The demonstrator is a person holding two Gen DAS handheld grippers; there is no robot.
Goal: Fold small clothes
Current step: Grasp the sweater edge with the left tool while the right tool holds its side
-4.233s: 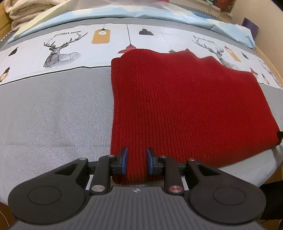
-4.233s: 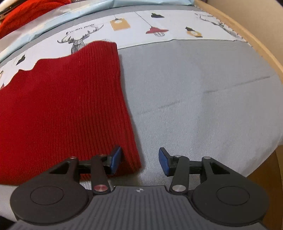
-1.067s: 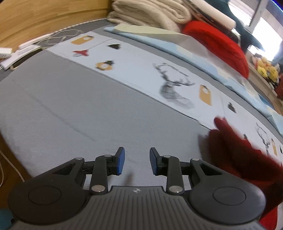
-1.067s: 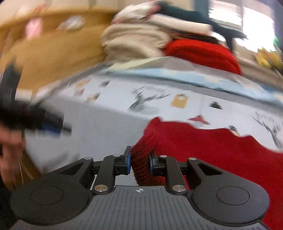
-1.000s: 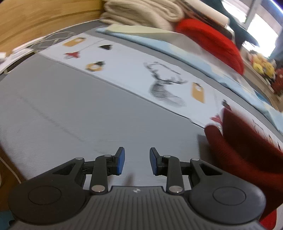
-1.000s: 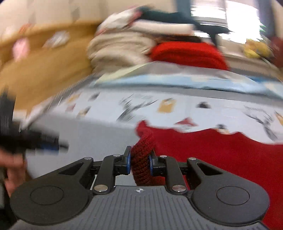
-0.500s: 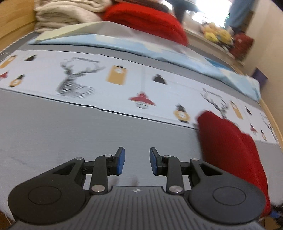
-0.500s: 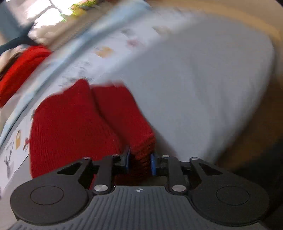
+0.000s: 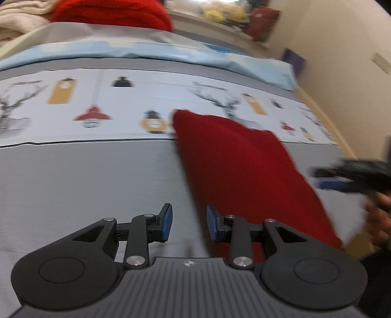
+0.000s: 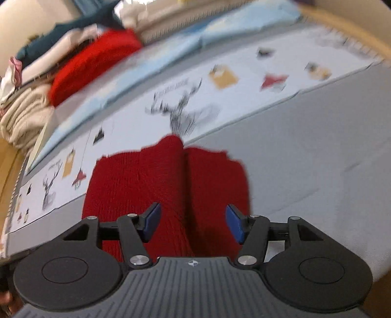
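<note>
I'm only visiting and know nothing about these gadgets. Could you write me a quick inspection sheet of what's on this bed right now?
Surface: grey bed cover with a white printed band of deer and lamps.
Job's things: red ribbed knit garment, folded over, lying flat on the cover.
Clutter: stack of folded cream, red and dark clothes at the far edge.
Grippers: left gripper open, fingers empty over the cover; right gripper opening, garment below, pads clear of it.
Cables: nothing seen.
Surroundings: cream wall, wooden bed edge, blurred toys on a ledge.

The red knit (image 10: 171, 186) now lies folded; right gripper (image 10: 193, 226) opening, released.
</note>
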